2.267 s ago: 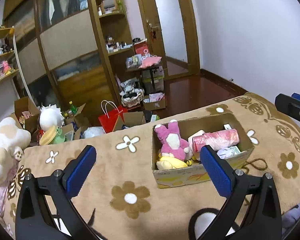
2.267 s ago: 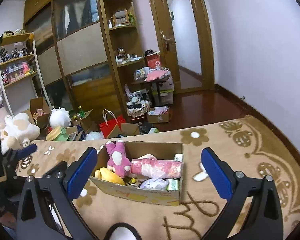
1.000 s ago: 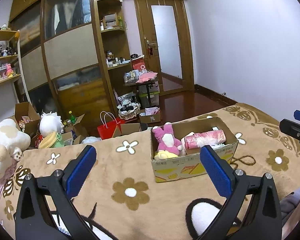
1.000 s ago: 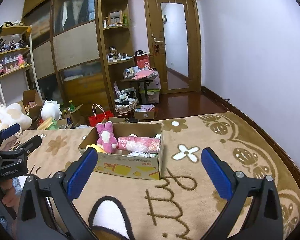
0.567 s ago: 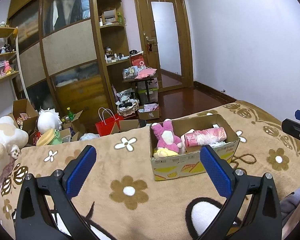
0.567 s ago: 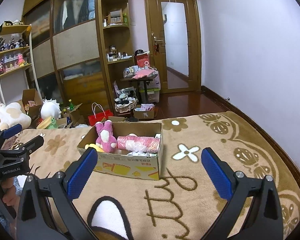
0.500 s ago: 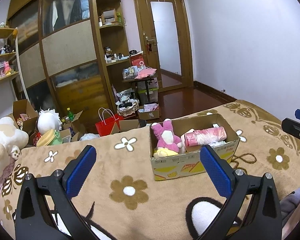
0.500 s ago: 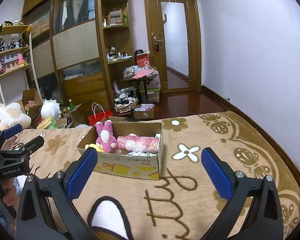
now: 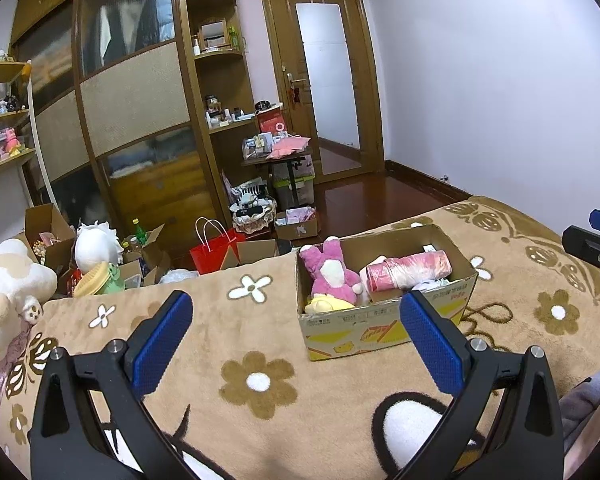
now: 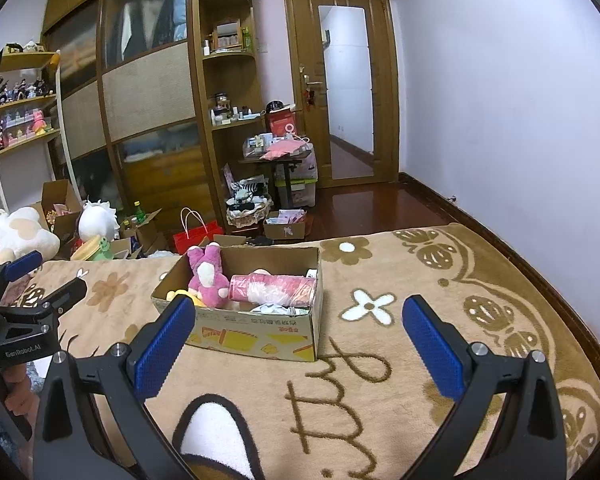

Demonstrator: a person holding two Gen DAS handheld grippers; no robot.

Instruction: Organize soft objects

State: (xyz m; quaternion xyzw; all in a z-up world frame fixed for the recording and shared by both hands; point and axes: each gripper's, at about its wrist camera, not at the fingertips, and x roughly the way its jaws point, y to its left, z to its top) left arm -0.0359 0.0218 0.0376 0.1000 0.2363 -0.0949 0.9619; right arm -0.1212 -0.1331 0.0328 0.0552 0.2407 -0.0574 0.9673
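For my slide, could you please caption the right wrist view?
Open right gripper faces a brown cardboard box holding a pink plush rabbit on a beige flowered blanket.

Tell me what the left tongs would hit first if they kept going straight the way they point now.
Probably the cardboard box, at its near left corner, or the blanket just short of it. The left tongs are open, empty and aimed slightly downward, with only bare blanket between. Depth is hard to judge through the fisheye.
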